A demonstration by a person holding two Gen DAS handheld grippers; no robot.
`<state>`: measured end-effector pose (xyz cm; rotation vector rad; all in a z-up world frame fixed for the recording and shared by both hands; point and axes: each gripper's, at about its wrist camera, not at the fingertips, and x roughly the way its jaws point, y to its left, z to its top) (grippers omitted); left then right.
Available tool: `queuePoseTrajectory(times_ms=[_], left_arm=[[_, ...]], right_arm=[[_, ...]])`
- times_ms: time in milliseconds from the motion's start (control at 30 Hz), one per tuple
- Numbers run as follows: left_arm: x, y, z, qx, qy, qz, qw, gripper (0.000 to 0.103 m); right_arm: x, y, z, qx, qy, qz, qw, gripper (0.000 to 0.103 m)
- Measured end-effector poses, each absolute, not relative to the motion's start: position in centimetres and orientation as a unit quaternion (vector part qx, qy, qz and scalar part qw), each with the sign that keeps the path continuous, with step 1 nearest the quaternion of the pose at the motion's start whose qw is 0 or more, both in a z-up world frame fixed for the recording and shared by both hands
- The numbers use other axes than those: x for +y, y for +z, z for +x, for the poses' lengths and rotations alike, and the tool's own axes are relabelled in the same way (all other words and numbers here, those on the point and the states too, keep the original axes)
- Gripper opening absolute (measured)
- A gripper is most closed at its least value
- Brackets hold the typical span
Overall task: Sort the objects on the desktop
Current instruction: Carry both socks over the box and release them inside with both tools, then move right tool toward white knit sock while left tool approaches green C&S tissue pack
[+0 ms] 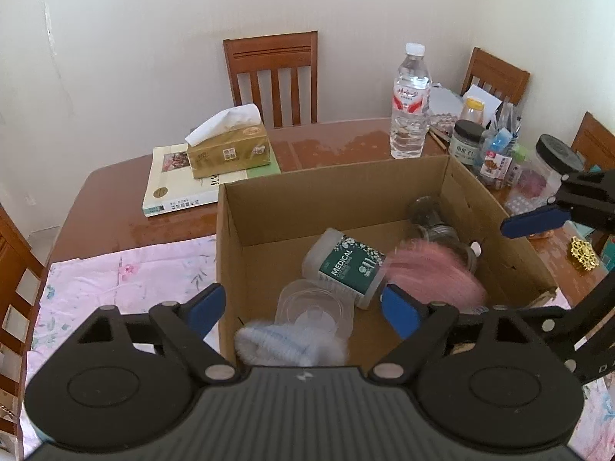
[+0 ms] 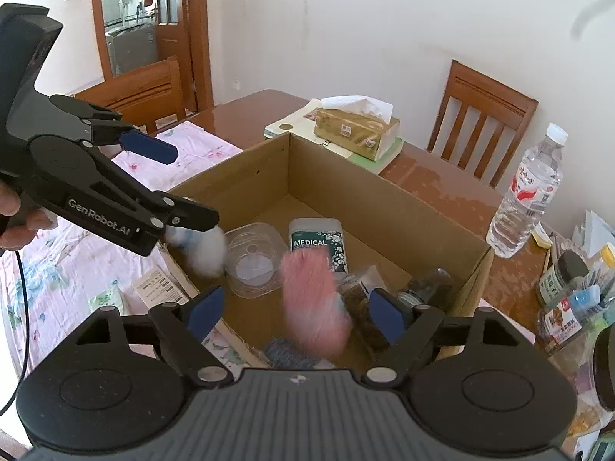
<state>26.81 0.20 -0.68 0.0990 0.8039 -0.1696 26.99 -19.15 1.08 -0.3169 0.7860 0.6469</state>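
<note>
Left wrist view: left gripper (image 1: 303, 309) fingers spread wide, empty, over open brown cardboard box (image 1: 230, 246); blurred pink fluffy item (image 1: 434, 272) and pale blue fluffy item (image 1: 284, 342) inside box. Right wrist view: right gripper (image 2: 296, 313) fingers wide apart, empty, above same box

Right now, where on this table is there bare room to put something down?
Bare wood lies between the tissue box and the water bottle, behind the cardboard box. The pink cloth on its left is free. The jar cluster is crowded.
</note>
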Motion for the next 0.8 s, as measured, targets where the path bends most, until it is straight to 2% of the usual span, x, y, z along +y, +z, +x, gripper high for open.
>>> queuePoseTrajectory(times_ms=[467,567,800], left_arm=[[-0.1,-0.5,25.1,0.392,-0.085,0.044,0.915,0.089],[-0.3,-0.5,24.5,0.391,-0.084,0.044,0.915,0.095],[-0.7,-0.5,22.5,0.386,-0.083,0.048,0.917,0.096]], right_arm=[[-21.3,1.3,24.0,0.379,0.293,-0.128,0.869,0.089],[-21.8,1.2,23.2,0.379,0.287,-0.124,0.871,0.089],[-22.8,0.2,21.4,0.389,0.28,-0.111,0.87,0.09]])
